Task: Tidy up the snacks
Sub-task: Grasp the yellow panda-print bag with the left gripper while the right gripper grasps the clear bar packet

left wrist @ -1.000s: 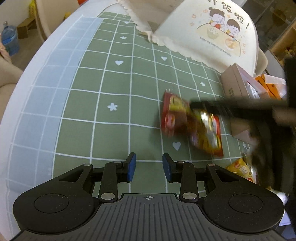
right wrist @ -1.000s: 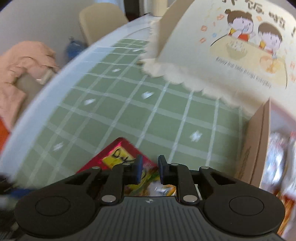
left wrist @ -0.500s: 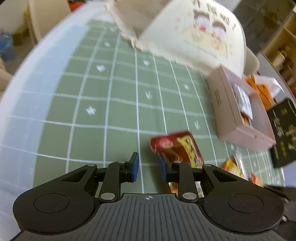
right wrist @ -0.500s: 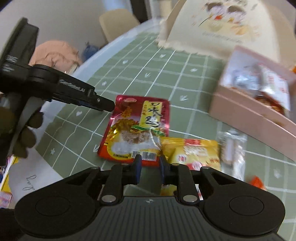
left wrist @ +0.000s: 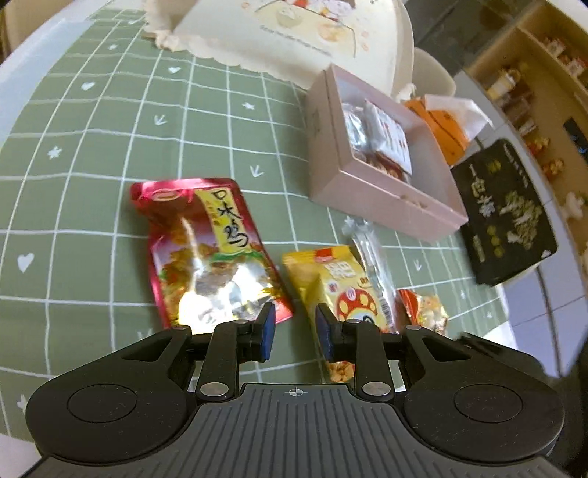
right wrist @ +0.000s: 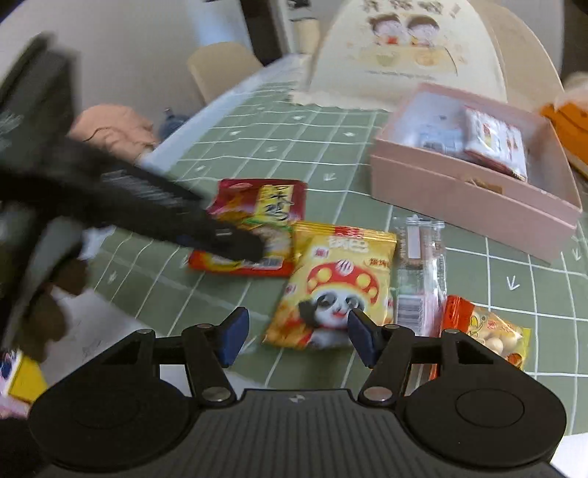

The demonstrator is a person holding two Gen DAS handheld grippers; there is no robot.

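Observation:
A red snack pouch (left wrist: pixel 205 250) (right wrist: pixel 257 206) lies flat on the green checked cloth. Right of it lie a yellow panda packet (left wrist: pixel 330 275) (right wrist: pixel 330 283), a clear-wrapped bar (left wrist: pixel 371 257) (right wrist: pixel 419 264) and a small orange packet (left wrist: pixel 422 309) (right wrist: pixel 481 331). Behind them an open pink box (left wrist: pixel 386 198) (right wrist: pixel 459 198) holds a few packets. My left gripper (left wrist: pixel 294 331) (right wrist: pixel 253 246) hovers over the red pouch's near edge, its jaws narrowly apart with nothing between them. The jaws of my right gripper (right wrist: pixel 298 338) are opening above the yellow packet's near end, with no grip on it.
A cream food cover (left wrist: pixel 294 29) (right wrist: pixel 404 55) stands at the back. A black box (left wrist: pixel 507 217) and an orange tissue box (left wrist: pixel 444 125) sit right of the pink box. Chairs and a pink cloth (right wrist: pixel 114 128) lie beyond the table's left edge.
The right gripper let go of the red pouch, drew back and spread its jaws. The left gripper swung right toward the snacks and its jaws narrowed.

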